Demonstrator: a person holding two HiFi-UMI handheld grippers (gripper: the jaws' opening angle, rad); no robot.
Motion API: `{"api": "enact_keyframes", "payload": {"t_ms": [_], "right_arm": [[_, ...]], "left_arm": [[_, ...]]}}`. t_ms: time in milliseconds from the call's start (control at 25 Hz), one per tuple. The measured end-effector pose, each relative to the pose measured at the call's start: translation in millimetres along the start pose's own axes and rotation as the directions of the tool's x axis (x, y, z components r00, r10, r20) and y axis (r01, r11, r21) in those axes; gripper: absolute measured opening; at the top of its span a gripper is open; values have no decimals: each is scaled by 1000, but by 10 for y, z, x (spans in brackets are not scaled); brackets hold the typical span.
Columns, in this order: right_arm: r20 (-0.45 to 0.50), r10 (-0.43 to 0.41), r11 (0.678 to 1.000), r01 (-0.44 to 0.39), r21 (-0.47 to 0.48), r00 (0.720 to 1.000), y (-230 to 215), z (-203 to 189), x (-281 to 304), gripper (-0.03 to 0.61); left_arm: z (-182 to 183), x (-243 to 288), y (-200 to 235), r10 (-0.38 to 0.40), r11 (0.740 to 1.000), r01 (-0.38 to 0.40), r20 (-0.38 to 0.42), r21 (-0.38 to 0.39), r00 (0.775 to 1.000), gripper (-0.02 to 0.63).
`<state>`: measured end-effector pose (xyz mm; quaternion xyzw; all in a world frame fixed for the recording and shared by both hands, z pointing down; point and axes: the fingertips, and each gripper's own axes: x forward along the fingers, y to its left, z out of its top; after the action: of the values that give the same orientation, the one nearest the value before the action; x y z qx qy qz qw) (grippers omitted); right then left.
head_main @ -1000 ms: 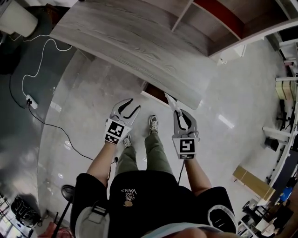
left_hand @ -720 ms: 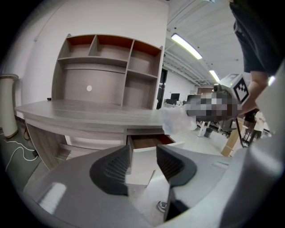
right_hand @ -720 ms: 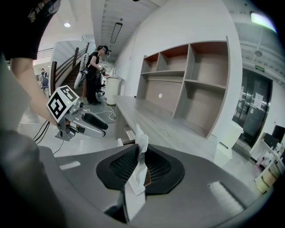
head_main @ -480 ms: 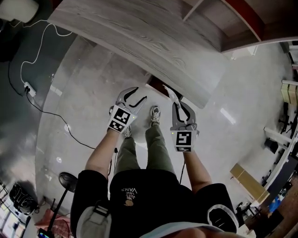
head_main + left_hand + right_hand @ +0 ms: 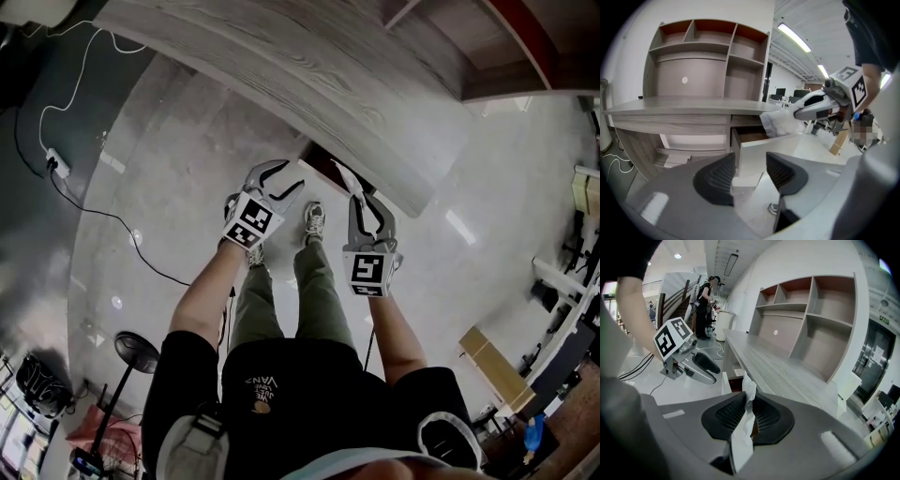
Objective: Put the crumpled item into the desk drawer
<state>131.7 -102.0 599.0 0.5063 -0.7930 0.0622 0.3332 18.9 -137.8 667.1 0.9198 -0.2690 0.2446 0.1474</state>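
Drawer stands pulled out under desk. Right gripper clamped on crumpled paper, held just over the drawer mouth, not yet inside. Left gripper jaws wide apart, empty. Remaining: lower, release.

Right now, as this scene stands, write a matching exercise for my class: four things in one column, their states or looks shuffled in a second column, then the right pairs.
Column A
1. left gripper
2. right gripper
3. desk drawer
4. desk top

Column B
a. pulled open under the desk top
b. grey wood grain
c. jaws apart, gripping nothing
d. shut on the crumpled white item

Pairs: 1-c, 2-d, 3-a, 4-b
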Motion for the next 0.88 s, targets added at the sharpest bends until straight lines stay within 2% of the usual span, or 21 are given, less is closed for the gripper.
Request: {"api": "enact_keyframes", "payload": {"t_ms": [400, 880], "right_arm": [[-18, 0, 1000, 0, -6, 1000, -14, -54, 170, 46], [-17, 9, 999, -8, 49, 1000, 70, -46, 298, 48]], "left_arm": [[-101, 179, -8, -32, 999, 33, -56, 15, 998, 224], [-42, 253, 55, -20, 999, 20, -23, -33, 1000, 222]]}}
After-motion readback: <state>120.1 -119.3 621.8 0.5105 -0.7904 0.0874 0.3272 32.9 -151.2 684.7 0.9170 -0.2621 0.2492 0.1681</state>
